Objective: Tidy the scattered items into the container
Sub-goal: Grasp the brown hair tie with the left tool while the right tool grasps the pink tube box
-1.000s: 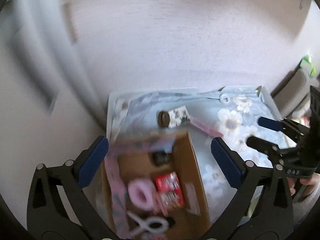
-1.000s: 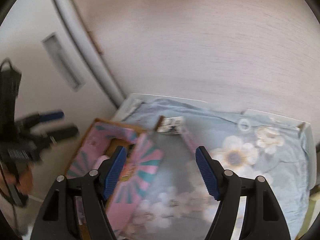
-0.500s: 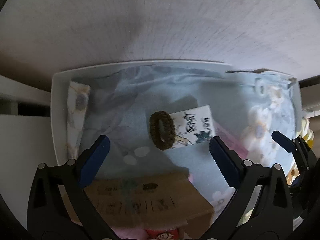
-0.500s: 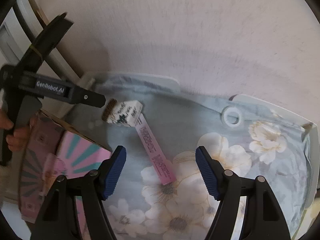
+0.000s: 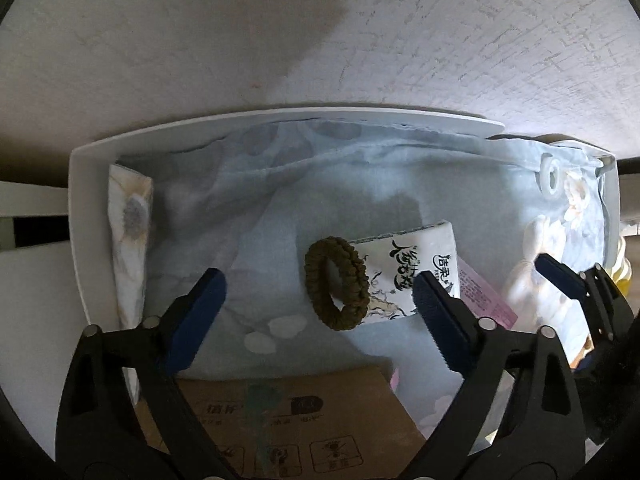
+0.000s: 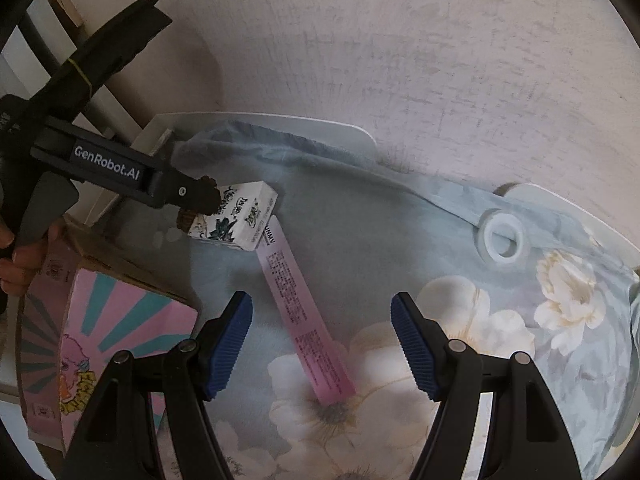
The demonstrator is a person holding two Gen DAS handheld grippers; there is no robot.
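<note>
Left wrist view: left hand-held gripper (image 5: pixel 318 304) now low over brown hair tie (image 5: pixel 337 282) on tissue pack (image 5: pixel 412 276), jaws wide, closing, untouched; right hand-held gripper (image 6: pixel 322 344) half-open astride pink strip (image 6: pixel 304 316); cardboard box (image 5: pixel 296 420) near; pickups imminent.

One hair tie (image 5: pixel 337 282); one tissue pack (image 5: pixel 412 274); one pink strip (image 6: pixel 304 322); one box (image 6: pixel 104 344).

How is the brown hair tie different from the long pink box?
The brown braided hair tie is a soft ring with a hole; the long pink cardboard box is flat and straight. The hair tie leans on the white tissue packet; the pink box lies flat with one end by that packet. Both rest on the flowered blue cloth.
</note>
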